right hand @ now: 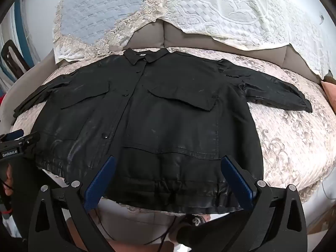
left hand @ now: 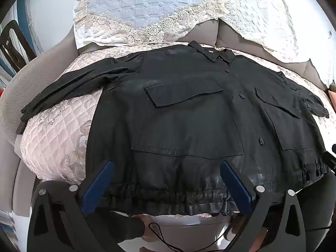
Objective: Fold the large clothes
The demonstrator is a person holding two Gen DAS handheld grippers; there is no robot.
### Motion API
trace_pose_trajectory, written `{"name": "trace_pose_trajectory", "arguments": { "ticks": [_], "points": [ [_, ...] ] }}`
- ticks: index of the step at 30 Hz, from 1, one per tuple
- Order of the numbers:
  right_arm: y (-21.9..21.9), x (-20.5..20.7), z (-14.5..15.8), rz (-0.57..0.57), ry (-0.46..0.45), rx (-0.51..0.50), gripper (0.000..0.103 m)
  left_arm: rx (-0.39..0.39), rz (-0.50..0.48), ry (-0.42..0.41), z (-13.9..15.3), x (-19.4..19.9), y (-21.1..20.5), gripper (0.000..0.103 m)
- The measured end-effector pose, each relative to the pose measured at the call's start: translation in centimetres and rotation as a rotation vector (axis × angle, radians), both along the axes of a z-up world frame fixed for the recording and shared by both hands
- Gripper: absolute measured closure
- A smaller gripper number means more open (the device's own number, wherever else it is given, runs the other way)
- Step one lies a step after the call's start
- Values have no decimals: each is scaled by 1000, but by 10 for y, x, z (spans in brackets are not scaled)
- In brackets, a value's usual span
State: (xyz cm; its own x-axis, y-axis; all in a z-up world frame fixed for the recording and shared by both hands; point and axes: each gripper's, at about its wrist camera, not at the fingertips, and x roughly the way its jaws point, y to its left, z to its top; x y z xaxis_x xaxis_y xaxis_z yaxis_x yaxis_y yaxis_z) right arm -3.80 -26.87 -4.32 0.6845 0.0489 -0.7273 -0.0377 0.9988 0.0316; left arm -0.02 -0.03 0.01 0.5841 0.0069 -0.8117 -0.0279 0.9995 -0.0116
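A black jacket [left hand: 189,109] lies spread flat, front up and buttoned, across a pale quilted seat cover [left hand: 56,134] on a grey sofa [left hand: 12,109], filling the middle of both wrist views. Its collar [right hand: 145,55] points toward the top of the frame, just below the lace-edged white and light-blue throw [right hand: 100,19] draped over the sofa back. Two flap pockets [right hand: 184,98] sit across the chest, and a row of dark buttons [right hand: 104,135] runs down the placket. One sleeve [left hand: 69,88] stretches toward the left edge of the left wrist view; the other sleeve [right hand: 277,90] reaches toward the right edge of the right wrist view. The gathered drawstring hem [left hand: 168,197] runs along the lower part of each frame, at the front edge of the seat.

The left gripper [left hand: 166,184] hovers at the bottom centre of its own view, jaws spread wide apart over the hem, its blue pads [left hand: 98,187] framing the cloth without pinching it. The right gripper [right hand: 168,182] holds the same pose at the bottom centre of its view, jaws likewise wide apart above the hem on the jacket's other half, nothing clamped between its fingers [right hand: 237,180]. From the right wrist view, the left gripper's black body shows at the left edge, level with the jacket's lower corner
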Motion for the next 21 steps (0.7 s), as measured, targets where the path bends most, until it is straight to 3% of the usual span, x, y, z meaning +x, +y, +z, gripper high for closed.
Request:
{"name": "trace_pose_trajectory", "arguments": {
  "ticks": [21],
  "points": [
    [5,1,-4,14,10,8,3,8,-24,3,7,-1,-5,1]
  ]
}}
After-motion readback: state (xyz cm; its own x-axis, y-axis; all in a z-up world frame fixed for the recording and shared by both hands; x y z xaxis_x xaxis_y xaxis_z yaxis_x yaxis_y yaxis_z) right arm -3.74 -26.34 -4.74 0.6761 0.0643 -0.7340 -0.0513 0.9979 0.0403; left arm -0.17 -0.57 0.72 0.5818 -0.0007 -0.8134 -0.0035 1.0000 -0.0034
